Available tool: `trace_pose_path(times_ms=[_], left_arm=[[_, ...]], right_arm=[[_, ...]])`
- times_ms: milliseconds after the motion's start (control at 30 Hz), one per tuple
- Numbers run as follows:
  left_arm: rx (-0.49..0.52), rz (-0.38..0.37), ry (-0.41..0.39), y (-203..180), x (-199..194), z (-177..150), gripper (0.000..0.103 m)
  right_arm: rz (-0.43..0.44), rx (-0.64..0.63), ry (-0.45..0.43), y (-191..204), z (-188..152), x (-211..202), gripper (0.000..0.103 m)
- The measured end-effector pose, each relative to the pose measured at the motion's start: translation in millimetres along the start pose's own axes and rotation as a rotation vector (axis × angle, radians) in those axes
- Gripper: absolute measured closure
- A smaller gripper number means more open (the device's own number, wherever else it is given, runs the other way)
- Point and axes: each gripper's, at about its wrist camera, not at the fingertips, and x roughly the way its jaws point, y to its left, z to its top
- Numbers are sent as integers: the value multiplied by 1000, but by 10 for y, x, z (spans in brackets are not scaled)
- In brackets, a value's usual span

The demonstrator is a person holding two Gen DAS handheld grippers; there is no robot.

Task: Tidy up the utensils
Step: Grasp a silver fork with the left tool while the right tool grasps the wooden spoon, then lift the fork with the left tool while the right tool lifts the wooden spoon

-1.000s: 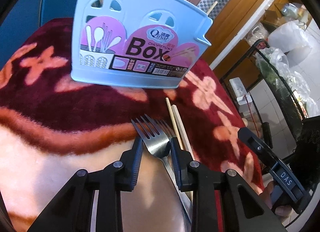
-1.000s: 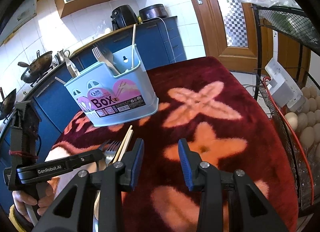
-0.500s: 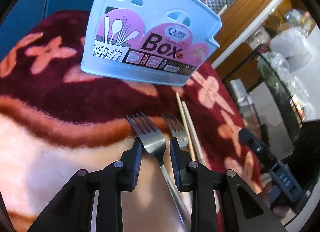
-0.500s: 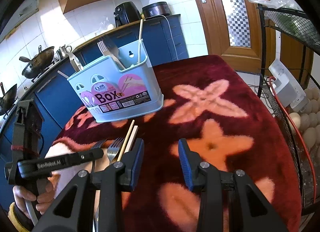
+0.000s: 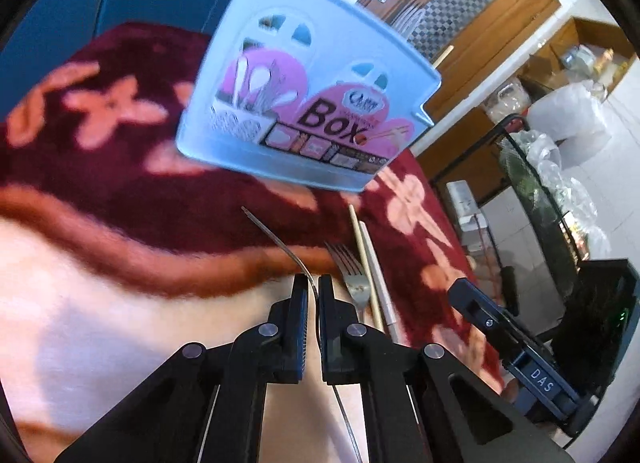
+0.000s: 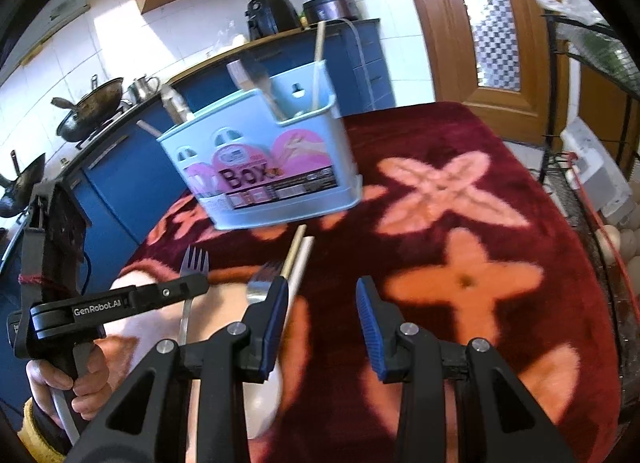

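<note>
Your L tongs [image 5: 313,283] have just clamped edge-on onto the steel fork [image 5: 280,243], lifted off the blanket. R tongs [image 6: 322,295] apart, empty. Next: pale-blue plastic utensil box [image 5: 296,103], ahead of L tongs. 2nd steel fork [image 5: 352,275] and wooden chopsticks [image 5: 370,263] lie just right.

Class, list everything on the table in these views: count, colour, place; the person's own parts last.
utensil box: one, light blue with pink label, standing on the cloth
cloth: one, dark red with pink flowers, covering the table
held fork: one, silver, gripped in the left gripper
loose fork: one, silver, lying on the cloth before the box
chopsticks: two, pale, lying beside the loose fork
left gripper: black, shut on the held fork
right gripper: black with blue pads, open, empty
hand: one, holding the left gripper's handle
</note>
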Motion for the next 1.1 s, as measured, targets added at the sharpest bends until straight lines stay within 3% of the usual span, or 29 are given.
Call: trace_pose_path(times_ms=[200, 467, 667, 1100], left_arm=[[70, 85, -66, -14, -258, 20, 98], [66, 76, -92, 67, -401, 9, 98], [76, 74, -104, 54, -426, -6, 98], [125, 128, -117, -51, -443, -37, 98]], right_arm=[[44, -5, 66, 173, -22, 132, 65], [14, -9, 189, 238, -115, 380, 84], [-3, 21, 219, 160, -75, 493, 92], [-5, -1, 269, 156, 15, 599, 93]])
